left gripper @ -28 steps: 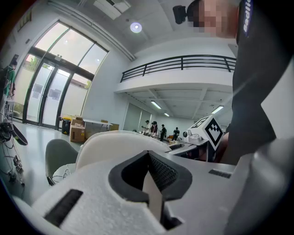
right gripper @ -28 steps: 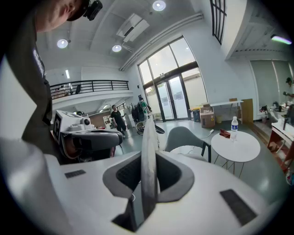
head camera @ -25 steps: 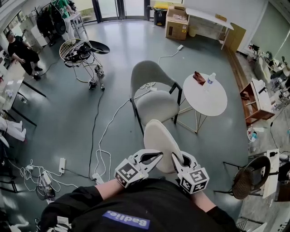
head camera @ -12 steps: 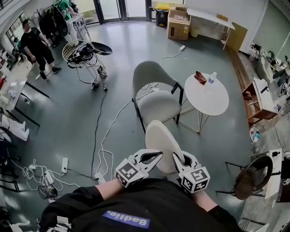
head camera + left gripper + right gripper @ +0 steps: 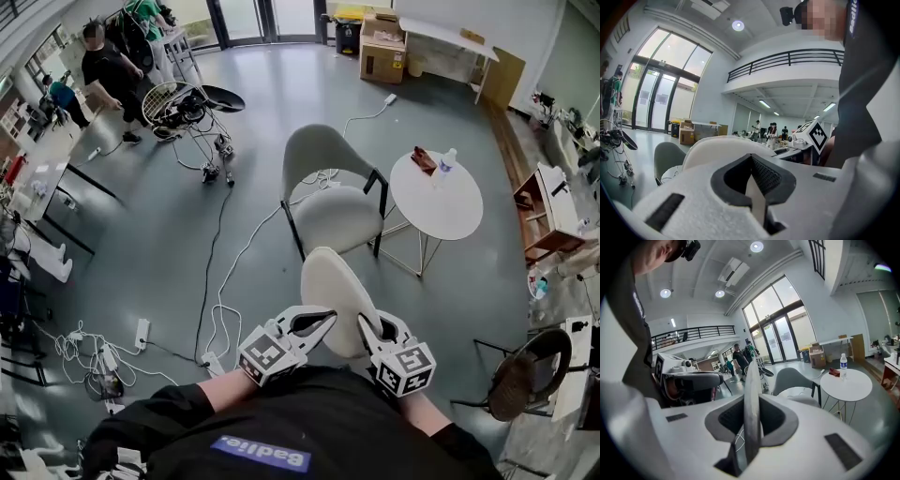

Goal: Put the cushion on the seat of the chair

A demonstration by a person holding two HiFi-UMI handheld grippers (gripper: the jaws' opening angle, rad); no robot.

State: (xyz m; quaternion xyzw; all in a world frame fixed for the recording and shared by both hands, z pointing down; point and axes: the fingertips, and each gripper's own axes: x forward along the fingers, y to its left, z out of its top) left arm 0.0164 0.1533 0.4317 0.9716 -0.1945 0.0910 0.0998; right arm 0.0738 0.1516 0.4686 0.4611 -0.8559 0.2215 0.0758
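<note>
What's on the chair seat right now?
Nothing shows on the chair seat; it looks bare. The cushion, gripped by the left gripper and right gripper, covers at most the seat's nearest edge in the head view.

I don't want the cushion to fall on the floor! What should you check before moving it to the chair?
1. Hold of the left gripper on the cushion: ok, its jaws are closed on the edge.
2. Hold of the right gripper: ok, the cushion's edge is pinched between its jaws.
3. Room on the chair seat: ok, nothing lies on it.
4. Cushion over the seat: not ok, it is held short of the chair, close to the person.
5. Floor on the way: not ok, cables trail across it near the chair.
6. Round table: ok, it stands beside the chair, apart from the seat.
</note>
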